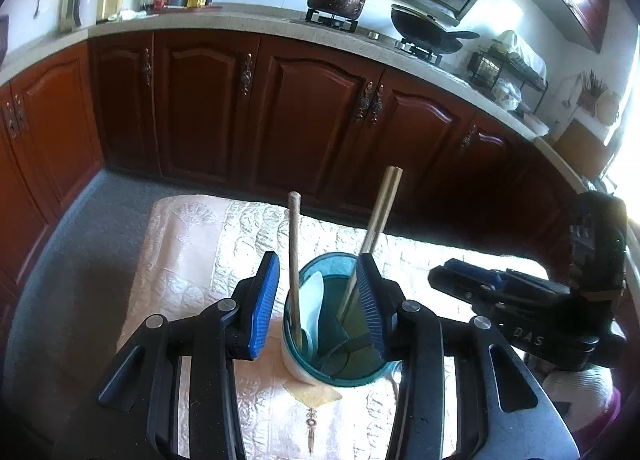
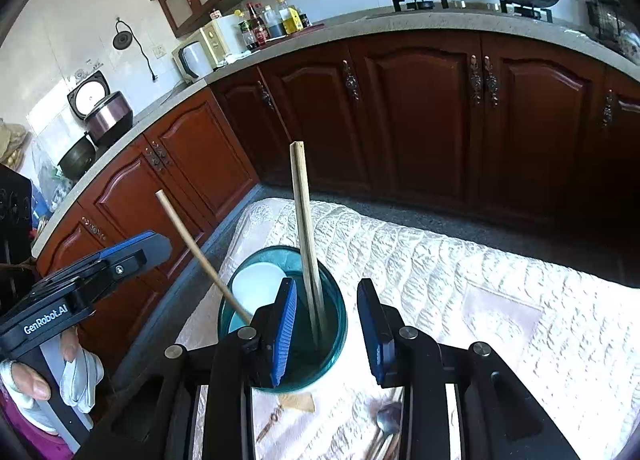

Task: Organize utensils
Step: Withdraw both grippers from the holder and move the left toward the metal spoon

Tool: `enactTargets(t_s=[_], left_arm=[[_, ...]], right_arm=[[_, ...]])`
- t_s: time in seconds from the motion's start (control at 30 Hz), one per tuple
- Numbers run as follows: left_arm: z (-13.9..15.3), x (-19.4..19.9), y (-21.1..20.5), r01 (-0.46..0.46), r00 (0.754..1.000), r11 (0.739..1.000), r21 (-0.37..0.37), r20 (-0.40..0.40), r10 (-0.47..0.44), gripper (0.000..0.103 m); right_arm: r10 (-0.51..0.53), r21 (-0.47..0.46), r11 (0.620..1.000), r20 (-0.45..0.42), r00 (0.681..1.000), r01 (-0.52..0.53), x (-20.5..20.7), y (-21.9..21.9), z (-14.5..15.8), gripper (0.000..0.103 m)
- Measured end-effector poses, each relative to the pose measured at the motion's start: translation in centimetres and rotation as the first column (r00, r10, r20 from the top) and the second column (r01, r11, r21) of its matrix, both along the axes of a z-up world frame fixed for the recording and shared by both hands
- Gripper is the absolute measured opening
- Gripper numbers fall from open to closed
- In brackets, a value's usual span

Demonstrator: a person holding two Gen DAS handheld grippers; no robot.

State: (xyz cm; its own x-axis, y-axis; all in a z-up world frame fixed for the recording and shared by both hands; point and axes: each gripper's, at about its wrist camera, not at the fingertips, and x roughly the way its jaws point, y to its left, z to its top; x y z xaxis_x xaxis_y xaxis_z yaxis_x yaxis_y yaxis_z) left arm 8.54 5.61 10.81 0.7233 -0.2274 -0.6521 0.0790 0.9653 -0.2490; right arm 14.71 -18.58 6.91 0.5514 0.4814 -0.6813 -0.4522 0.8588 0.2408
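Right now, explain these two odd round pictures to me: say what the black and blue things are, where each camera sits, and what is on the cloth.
No robot here: a person holds a hand tool with two blue-padded fingers in each hand. Each picture comes from a camera on one tool, looking along its fingers. The left gripper and the right gripper are both open and hold nothing. On the quilted cloth stands a teal cup containing a wooden stick, a pair of chopsticks and something white I cannot identify. A metal spoon lies on the cloth nearby.

Daylight floods in from the right, blowing out the window and glaring on the quilted cloth. Cabinets sit shadowed. Fisheye bends and darkens every edge.
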Motion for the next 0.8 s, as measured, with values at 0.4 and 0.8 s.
enactTargets(t_s=[0.4, 0.8], left_arm=[[-0.9, -4.0, -4.3, 0.066, 0.997, 0.996, 0.064, 0.021, -0.068, 0.04], [-4.7, -5.8, -6.3, 0.118, 0.991, 0.993, 0.018, -0.07, -0.117, 0.044]], right_arm=[[-0.063, -0.052, 0.997, -0.005, 0.998, 0.063, -4.8, -4.4, -1.1, 0.034], [-0.153, -0.075, 0.987, -0.204, 0.967, 0.141, -6.6, -9.2, -9.8, 0.036]])
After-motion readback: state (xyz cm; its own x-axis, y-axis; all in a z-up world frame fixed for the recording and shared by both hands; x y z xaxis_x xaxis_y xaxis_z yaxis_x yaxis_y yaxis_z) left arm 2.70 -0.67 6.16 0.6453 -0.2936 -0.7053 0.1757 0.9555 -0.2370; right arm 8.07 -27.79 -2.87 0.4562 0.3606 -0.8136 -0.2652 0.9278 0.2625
